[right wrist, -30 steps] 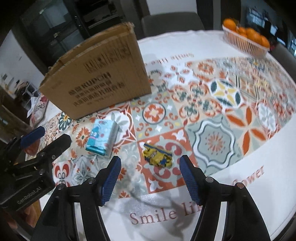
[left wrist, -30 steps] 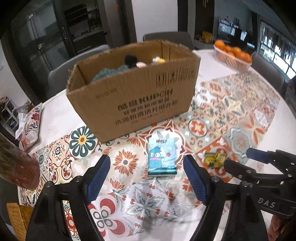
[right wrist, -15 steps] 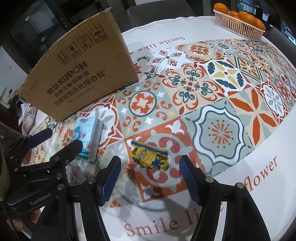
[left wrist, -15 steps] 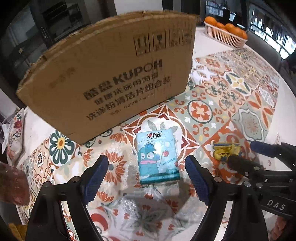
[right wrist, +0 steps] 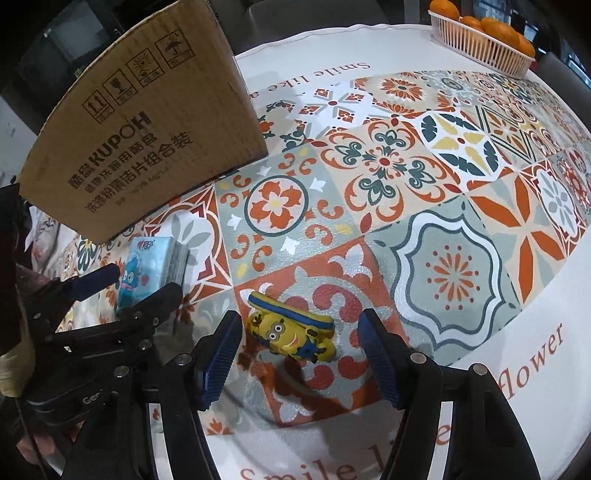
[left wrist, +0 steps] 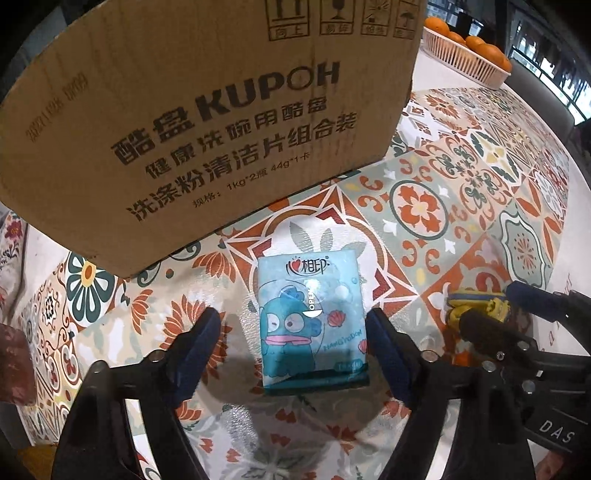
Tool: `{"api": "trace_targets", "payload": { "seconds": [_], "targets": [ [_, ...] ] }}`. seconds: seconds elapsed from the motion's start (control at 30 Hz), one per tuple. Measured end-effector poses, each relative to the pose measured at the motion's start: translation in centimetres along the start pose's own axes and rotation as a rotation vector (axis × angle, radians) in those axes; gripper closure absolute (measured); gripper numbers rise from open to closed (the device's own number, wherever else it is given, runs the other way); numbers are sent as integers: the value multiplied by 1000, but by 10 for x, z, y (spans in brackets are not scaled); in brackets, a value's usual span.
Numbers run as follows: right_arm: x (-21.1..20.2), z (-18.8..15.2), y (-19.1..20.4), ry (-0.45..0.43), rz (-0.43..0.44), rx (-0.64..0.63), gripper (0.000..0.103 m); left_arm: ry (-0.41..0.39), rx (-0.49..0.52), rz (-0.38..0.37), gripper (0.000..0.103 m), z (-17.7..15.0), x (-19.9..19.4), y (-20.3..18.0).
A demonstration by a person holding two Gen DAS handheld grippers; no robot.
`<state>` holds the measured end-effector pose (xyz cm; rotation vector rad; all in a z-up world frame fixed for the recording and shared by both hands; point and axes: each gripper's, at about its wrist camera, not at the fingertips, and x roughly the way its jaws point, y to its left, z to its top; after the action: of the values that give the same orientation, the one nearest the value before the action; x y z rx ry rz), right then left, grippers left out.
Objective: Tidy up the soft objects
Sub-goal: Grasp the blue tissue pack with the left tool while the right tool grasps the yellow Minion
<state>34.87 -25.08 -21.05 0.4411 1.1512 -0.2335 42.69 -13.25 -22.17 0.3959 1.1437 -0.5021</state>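
Now both grippers drop on their targets!
Left gripper (left wrist: pixel 291 332) fingers are closing, not yet pressing, around the tissue pack (left wrist: pixel 312 319), long axis pointing ahead; right gripper (right wrist: pixel 301 352) fingers stand wide astride the yellow toy (right wrist: pixel 291 332) on the surface (right wrist: pixel 461 266).

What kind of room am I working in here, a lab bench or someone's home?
Most likely a home dining area. The round table wears a patterned cloth printed "Smile like a flower", a basket of oranges sits at its far edge, and a grey chair back stands behind the cardboard box.
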Motion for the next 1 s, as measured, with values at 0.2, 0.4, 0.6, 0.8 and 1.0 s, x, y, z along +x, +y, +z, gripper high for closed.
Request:
{"api": "trace_targets", "payload": {
  "seconds": [0.2, 0.4, 0.6, 0.8, 1.0],
  "targets": [
    [0, -3, -1, -9, 7, -13, 53, -7, -23, -17, 51, -3, 1, 0],
    [-4, -5, 2, -25, 5, -51, 59, -29, -52, 1, 52, -15, -6, 0],
    [-18, -9, 5, -47, 12, -80, 59, -52, -96, 3, 52, -28, -23, 7],
    [-35, -10, 10, -81, 28, -108, 59, -79, -154, 22, 52, -43, -46, 13],
    [-52, -14, 19, -114, 54, -144, 59, -121, -208, 48, 52, -49, -69, 16]
  ]
}}
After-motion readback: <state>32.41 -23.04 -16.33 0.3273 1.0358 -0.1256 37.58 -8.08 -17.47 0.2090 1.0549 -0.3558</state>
